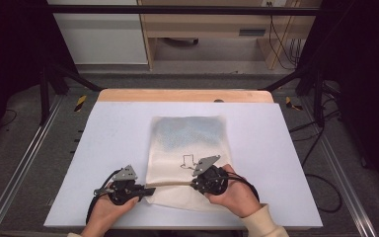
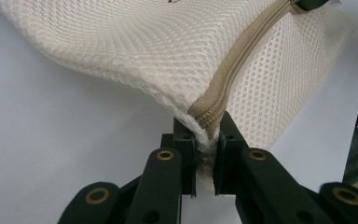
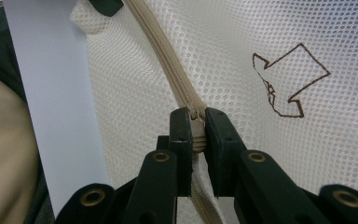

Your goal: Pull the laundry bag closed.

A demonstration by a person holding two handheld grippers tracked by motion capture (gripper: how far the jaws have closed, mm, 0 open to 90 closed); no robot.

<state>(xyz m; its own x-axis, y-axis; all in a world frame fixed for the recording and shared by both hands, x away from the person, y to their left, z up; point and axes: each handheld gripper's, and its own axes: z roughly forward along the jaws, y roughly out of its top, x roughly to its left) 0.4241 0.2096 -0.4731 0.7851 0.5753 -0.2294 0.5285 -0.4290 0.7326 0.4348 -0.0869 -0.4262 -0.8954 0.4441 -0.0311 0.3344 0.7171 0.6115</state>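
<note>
High view: a cream mesh laundry bag [image 1: 187, 148] lies flat on the pale surface [image 1: 108, 133], its near edge close to the person's side. A tan zipper [image 1: 170, 183] runs left to right along that near edge, stretched between the two tools. The left gripper [image 1: 148, 191] sits at the bag's near left corner, the right gripper [image 1: 196, 184] just right of it on the zipper line, each held in a hand [image 1: 237, 195].

Left gripper view: the jaws are pinched on the bag's corner, where the zipper [image 2: 223, 79] ends and the mesh [image 2: 135, 42] bunches between the black fingers [image 2: 184, 140].

Right gripper view: the jaws are pressed onto the zipper [image 3: 168, 56] itself, gripping what looks like the slider between the fingers [image 3: 182, 126]. A brown outline drawing [image 3: 289, 79] is printed on the mesh to the right of the zipper.
</note>
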